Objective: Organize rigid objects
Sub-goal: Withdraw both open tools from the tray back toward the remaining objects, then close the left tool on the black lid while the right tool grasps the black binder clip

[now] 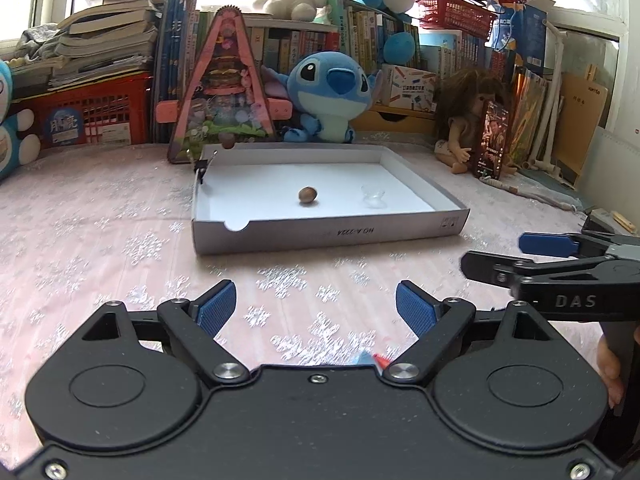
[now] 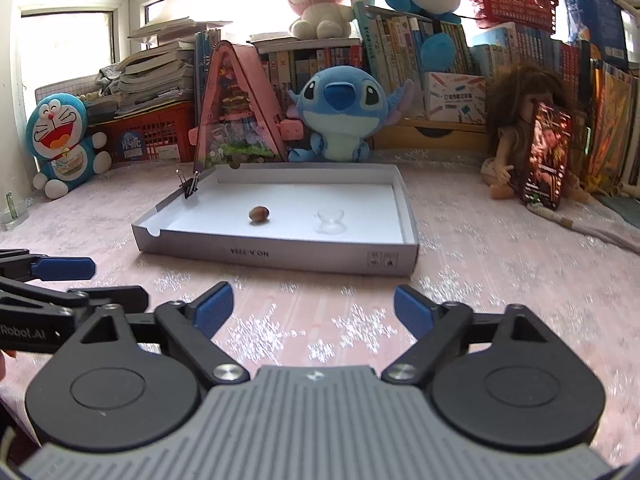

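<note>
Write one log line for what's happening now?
left gripper: open, empty | right gripper: open, empty | tray: nut, clear cup, binder clip

Bright daylight enters through windows (image 2: 68, 40) behind stacked books (image 2: 160, 76) and a packed bookshelf (image 2: 400, 48). A pink snowflake-patterned cloth (image 2: 500, 280) covers the table; plush toys (image 2: 340, 116) line its far edge.

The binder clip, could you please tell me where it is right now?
In both wrist views the binder clip is clipped upright on the left wall of the white tray, near its far corner, just in front of the pink triangular toy house.
</note>
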`<state>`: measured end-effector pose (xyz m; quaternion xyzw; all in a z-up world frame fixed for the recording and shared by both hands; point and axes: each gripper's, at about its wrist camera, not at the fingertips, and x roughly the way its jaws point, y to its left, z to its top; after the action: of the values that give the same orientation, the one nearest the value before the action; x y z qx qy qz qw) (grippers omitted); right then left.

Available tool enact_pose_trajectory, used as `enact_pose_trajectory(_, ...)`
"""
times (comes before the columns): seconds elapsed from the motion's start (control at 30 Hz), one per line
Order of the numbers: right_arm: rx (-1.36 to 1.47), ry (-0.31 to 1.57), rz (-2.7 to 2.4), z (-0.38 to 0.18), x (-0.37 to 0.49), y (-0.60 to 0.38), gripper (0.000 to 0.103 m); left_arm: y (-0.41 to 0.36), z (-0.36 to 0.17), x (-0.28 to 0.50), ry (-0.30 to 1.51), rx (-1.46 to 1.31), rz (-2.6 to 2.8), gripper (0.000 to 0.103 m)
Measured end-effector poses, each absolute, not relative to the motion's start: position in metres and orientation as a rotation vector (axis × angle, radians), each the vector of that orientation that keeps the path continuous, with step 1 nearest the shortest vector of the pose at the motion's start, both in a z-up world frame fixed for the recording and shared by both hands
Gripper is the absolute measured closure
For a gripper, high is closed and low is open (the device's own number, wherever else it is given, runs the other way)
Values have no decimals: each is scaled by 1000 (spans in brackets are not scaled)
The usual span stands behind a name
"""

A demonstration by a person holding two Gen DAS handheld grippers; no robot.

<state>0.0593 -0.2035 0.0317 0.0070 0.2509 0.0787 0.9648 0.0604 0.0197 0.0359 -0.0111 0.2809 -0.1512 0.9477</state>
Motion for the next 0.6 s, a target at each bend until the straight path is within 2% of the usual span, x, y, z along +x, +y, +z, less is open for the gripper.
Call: enact_pose_trajectory(0.6, -47, 474, 140, 8, 20, -210, 8, 31, 12, 23, 564, 10, -276, 17)
